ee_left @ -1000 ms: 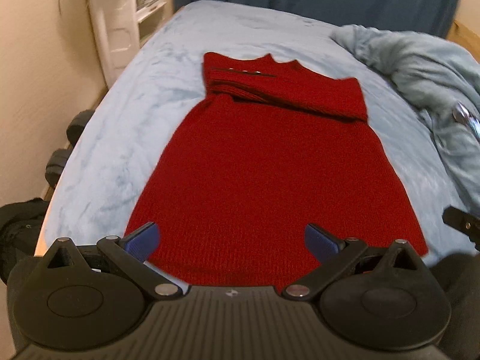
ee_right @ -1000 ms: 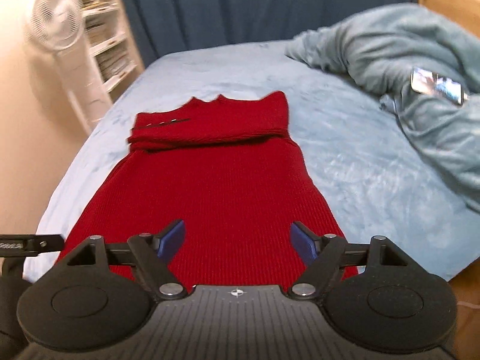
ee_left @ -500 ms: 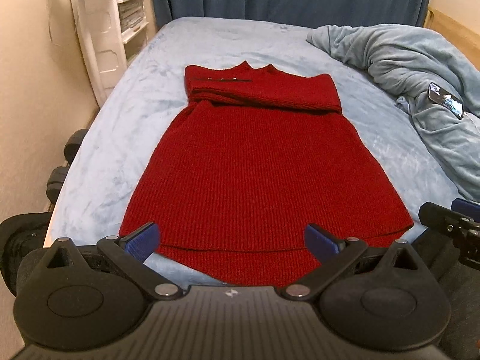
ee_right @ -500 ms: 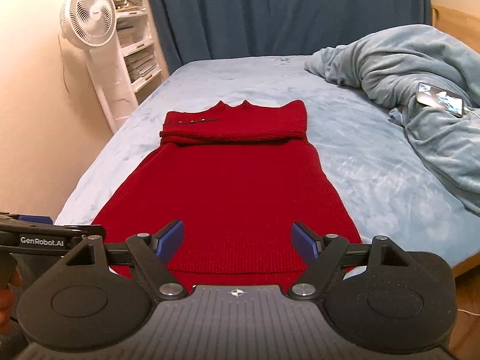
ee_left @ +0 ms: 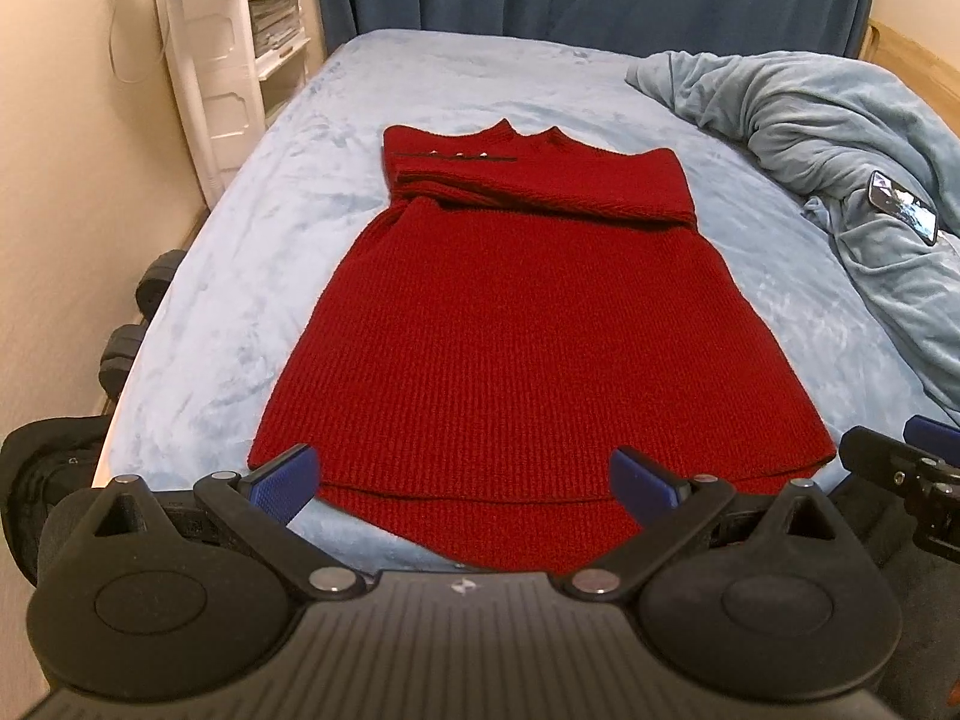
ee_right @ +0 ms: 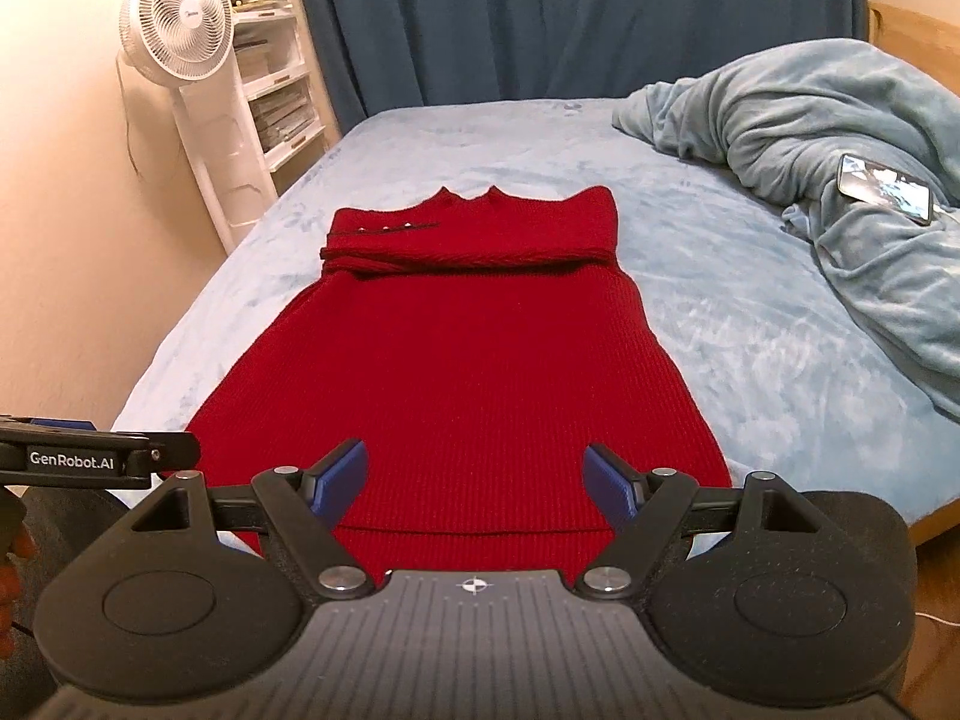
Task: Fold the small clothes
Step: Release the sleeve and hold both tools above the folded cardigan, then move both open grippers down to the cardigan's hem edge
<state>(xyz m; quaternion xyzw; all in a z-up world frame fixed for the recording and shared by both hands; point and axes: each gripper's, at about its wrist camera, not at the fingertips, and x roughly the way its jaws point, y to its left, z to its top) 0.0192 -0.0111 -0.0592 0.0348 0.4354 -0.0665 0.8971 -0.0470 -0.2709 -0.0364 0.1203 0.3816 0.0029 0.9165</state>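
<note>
A red knit dress [ee_left: 528,324] lies flat on a bed [ee_left: 252,276] covered in pale blue plush, its top portion folded down across the chest in a thick band toward 12 o'clock and its hem nearest the cameras at 6 o'clock. The left gripper [ee_left: 462,474] hovers over the hem's left half with its blue-padded jaws spread wide and nothing between them; the right gripper [ee_right: 477,480] hangs over the hem's right half, its jaws likewise wide apart and empty. Neither set of pads touches the fabric. In the left wrist view the right gripper's tip shows at 3 o'clock, just beside the dress's corner; in the right wrist view the left tool's branded arm shows at 9 o'clock. A rumpled blue blanket [ee_right: 828,138] is heaped at 2 o'clock on the bed, a phone [ee_right: 887,188] resting face-up on it, well apart from the dress. A white standing fan [ee_right: 180,36] and a white shelf unit [ee_right: 270,90] stand at 11 o'clock beside a dark blue curtain [ee_right: 570,18].
</note>
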